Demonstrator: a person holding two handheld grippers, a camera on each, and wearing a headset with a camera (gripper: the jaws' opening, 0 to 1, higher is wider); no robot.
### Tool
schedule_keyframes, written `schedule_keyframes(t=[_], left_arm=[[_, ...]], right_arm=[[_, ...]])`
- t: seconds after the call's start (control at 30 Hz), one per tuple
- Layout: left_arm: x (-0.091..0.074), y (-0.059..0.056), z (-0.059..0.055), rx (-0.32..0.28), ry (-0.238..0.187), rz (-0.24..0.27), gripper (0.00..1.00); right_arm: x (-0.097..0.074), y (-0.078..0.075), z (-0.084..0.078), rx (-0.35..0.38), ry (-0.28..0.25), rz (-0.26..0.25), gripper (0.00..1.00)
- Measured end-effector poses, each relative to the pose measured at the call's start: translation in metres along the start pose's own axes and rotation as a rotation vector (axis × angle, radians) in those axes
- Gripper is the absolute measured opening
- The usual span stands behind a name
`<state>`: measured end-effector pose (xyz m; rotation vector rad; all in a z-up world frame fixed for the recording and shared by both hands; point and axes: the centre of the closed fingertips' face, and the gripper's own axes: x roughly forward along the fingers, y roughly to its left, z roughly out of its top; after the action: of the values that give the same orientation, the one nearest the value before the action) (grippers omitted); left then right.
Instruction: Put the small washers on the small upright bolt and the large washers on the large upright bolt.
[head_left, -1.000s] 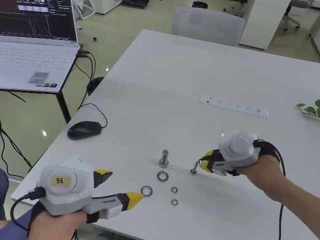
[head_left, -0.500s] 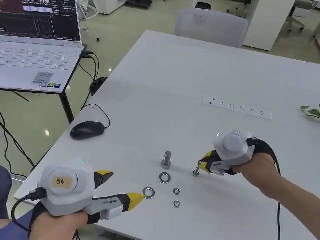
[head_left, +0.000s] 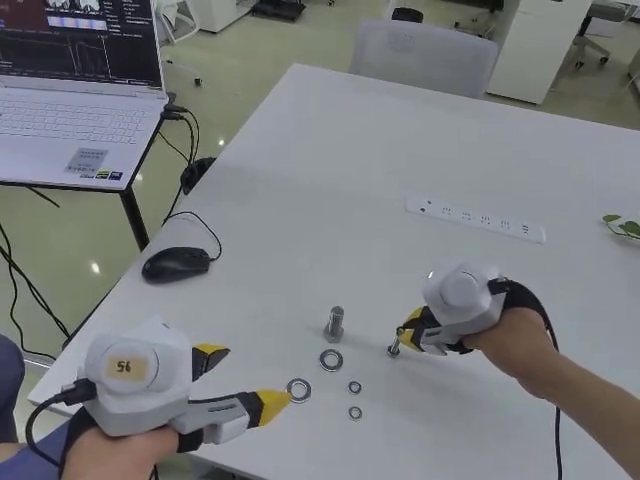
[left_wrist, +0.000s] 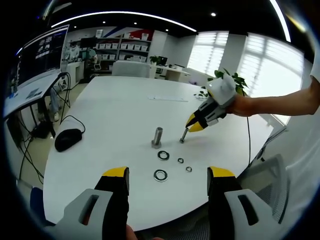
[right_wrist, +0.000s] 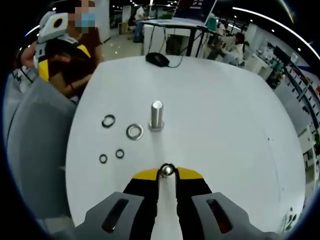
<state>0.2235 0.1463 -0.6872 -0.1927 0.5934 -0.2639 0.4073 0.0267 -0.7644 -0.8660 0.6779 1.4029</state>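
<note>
From the head view, the right gripper (head_left: 408, 336) has its jaws pinched together on the shaft of the small bolt (head_left: 394, 347). The bolt leans a little, with its lower end down at the white table (head_left: 330, 180), close to the near edge. Just to its left the large bolt (head_left: 334, 322) stands upright on its head, free of both tools. Two large washers (head_left: 331, 360) lie flat in front of it, one just beside it and the other nearer the table's near edge. Two small washers (head_left: 355, 387) lie just to the right of them, near each other but apart. The left gripper (head_left: 242, 377) hovers at the near edge, jaws spread wide with nothing between them, one yellow tip close to the nearer large washer. A mouse (head_left: 176, 264) sits by the left edge, and a power strip (head_left: 475, 219) lies toward the far right.

In the left gripper view its own jaws stand wide apart, framing the washers and both bolts ahead. The right gripper reaches in from the right, nipping the top of the small bolt.

In the right gripper view the jaws meet on the small bolt, seen end-on. The large bolt stands upright straight ahead, with all four washers flat to its left.
</note>
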Motion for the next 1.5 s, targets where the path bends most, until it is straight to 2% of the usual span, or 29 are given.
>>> schedule_keyframes(t=[0.43,1.13,1.5], left_arm=[[0.001,0.0036,0.0018,-0.005,-0.003,0.004,0.63],[0.0009,0.0021,0.0001,-0.001,0.0,0.003,0.63],[0.0003,0.0015,-0.0031,-0.005,0.005,0.002,0.63]], right_arm=[[-0.0007,-0.0009,0.0005,0.011,0.02,0.0,0.13],[0.0018,0.0006,0.0005,0.003,0.043,0.014,0.13],[0.0064,0.0012,-0.0035,0.002,0.085,0.027,0.13]])
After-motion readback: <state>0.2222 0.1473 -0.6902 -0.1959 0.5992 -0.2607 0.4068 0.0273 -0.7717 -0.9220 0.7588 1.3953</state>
